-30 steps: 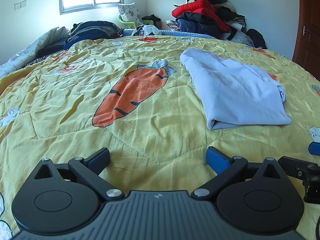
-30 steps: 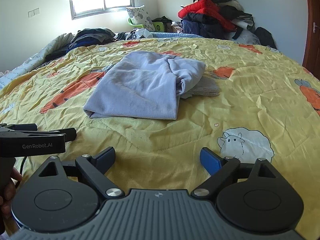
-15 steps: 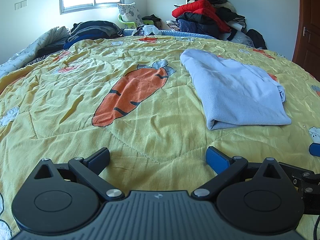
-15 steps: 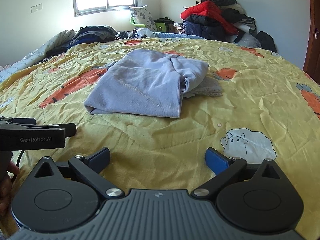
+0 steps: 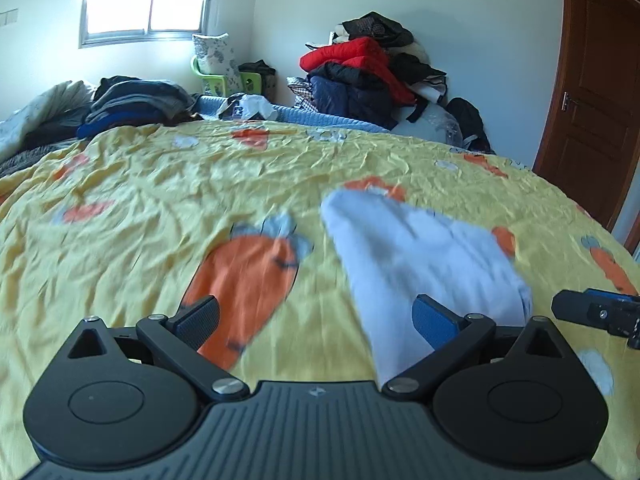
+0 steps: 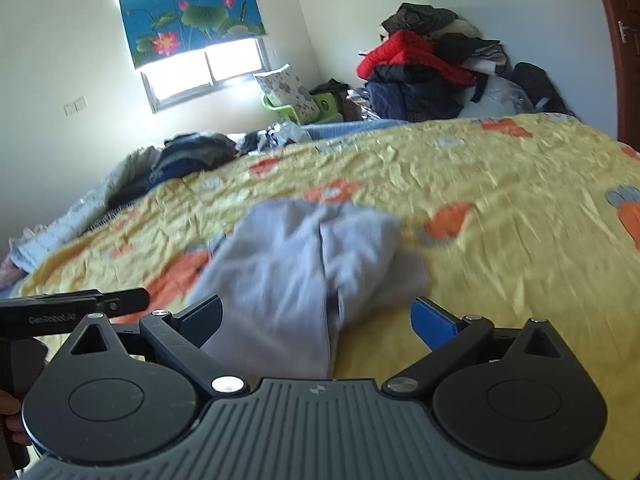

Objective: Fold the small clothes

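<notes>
A folded pale blue garment [image 5: 420, 264] lies flat on the yellow carrot-print quilt [image 5: 160, 208]. My left gripper [image 5: 316, 320] hangs open above the quilt, to the left of the garment, nothing between its fingers. In the right wrist view the same garment [image 6: 304, 264] lies just beyond my right gripper [image 6: 316, 318], which is open and empty, tilted to one side. The left gripper's black body [image 6: 72, 308] shows at the left edge there, and the right gripper's tip [image 5: 596, 312] shows at the right edge of the left wrist view. Both views are blurred.
A heap of red and dark jackets [image 5: 368, 72] rises against the far wall. Folded dark clothes [image 5: 136, 104] sit at the far left of the bed, with a green basket and pillow [image 5: 224, 68] behind. A brown door [image 5: 596, 100] stands at the right.
Both grippers have lifted and tipped upward, so more wall and window shows and the garment sits lower in each view. The right gripper has rolled, tilting its view. The garment has not moved.
</notes>
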Tool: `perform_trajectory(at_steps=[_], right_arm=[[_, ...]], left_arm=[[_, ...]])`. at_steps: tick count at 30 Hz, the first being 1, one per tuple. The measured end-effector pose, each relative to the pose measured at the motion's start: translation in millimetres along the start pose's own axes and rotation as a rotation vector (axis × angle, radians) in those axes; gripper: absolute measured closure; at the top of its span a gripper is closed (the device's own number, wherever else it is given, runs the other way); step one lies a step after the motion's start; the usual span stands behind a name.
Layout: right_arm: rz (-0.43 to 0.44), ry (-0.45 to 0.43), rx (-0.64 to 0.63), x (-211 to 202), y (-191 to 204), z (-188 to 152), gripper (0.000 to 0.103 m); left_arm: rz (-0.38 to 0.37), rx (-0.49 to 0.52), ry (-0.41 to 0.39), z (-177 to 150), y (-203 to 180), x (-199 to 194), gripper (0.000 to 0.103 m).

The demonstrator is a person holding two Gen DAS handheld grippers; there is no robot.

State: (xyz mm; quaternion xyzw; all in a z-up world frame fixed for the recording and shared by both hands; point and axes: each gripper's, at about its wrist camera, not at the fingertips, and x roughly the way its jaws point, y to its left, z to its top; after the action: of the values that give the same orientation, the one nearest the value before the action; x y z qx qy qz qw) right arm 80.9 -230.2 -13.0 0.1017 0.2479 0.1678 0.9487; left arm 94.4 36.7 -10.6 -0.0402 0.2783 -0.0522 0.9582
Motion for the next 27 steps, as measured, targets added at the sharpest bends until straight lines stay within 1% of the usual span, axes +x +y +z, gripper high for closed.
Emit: perform_trajectory(at_steps=[2, 4, 6, 8, 10, 11, 12, 13, 14, 15, 16, 18, 19, 20, 21, 22, 23, 25, 27], right_arm=[[0.026, -0.011, 0.015, 16.2, -9.1, 18.9, 0.005], [0.007, 0.008, 0.042, 41.4, -21.5, 35.7, 0.009], [-0.009, 0.060, 0.095, 70.4, -39.0, 46.9, 0.018], [-0.012, 0.126, 0.179, 100.9, -59.8, 53.4, 0.021], [0.017, 0.166, 0.250, 123.0, -75.0, 56.3, 0.024], [0.038, 0.178, 0.279, 132.1, -79.8, 58.0, 0.030], [0.060, 0.187, 0.302, 139.2, -83.5, 59.8, 0.040], [0.078, 0.197, 0.316, 145.5, -85.7, 61.0, 0.046], [0.092, 0.214, 0.323, 152.1, -87.0, 61.9, 0.062], [0.099, 0.226, 0.323, 157.0, -87.7, 62.0, 0.080], [0.110, 0.233, 0.318, 160.7, -87.7, 61.4, 0.085], [0.123, 0.217, 0.296, 160.8, -85.4, 60.9, 0.091], [0.117, 0.202, 0.279, 159.5, -83.9, 61.2, 0.092], [0.105, 0.183, 0.260, 158.3, -82.2, 62.9, 0.094], [0.092, 0.167, 0.243, 157.5, -80.5, 64.2, 0.094], [0.080, 0.147, 0.226, 156.8, -79.9, 67.0, 0.094], [0.074, 0.133, 0.214, 157.2, -80.0, 69.8, 0.095], [0.054, 0.129, 0.188, 162.1, -78.4, 73.8, 0.095], [0.005, 0.128, 0.132, 167.5, -76.3, 74.7, 0.095]], left_arm=[[-0.021, -0.015, 0.010, 19.2, -0.9, 17.4, 0.000], [-0.025, -0.030, 0.016, 31.9, -2.4, 34.5, 0.000], [-0.015, -0.041, 0.031, 40.6, -3.8, 51.7, 0.000], [-0.022, -0.050, 0.046, 46.6, -4.3, 67.3, 0.000], [-0.029, -0.056, 0.064, 51.3, -4.5, 82.6, 0.000], [-0.036, -0.056, 0.067, 53.5, -4.7, 89.3, 0.000], [-0.040, -0.055, 0.068, 55.3, -4.6, 95.8, 0.000], [-0.043, -0.057, 0.071, 57.3, -4.3, 103.0, 0.000], [-0.046, -0.062, 0.078, 59.1, -4.2, 109.5, 0.000], [-0.056, -0.071, 0.088, 60.6, -3.7, 116.0, 0.000], [-0.071, -0.086, 0.100, 61.7, -2.7, 122.3, 0.000], [-0.104, -0.127, 0.128, 62.2, 0.1, 133.1, 0.002], [-0.108, -0.136, 0.127, 62.0, 0.2, 136.5, 0.020], [-0.105, -0.127, 0.128, 62.1, -1.6, 139.8, 0.035], [-0.097, -0.106, 0.143, 62.7, -5.0, 144.1, 0.059], [-0.086, -0.094, 0.153, 62.8, -8.2, 148.5, 0.061], [-0.084, -0.093, 0.150, 62.5, -9.8, 151.2, 0.061], [-0.069, -0.078, 0.141, 60.9, -13.8, 156.3, 0.061], [-0.049, -0.052, 0.135, 59.9, -17.5, 160.5, 0.061]])
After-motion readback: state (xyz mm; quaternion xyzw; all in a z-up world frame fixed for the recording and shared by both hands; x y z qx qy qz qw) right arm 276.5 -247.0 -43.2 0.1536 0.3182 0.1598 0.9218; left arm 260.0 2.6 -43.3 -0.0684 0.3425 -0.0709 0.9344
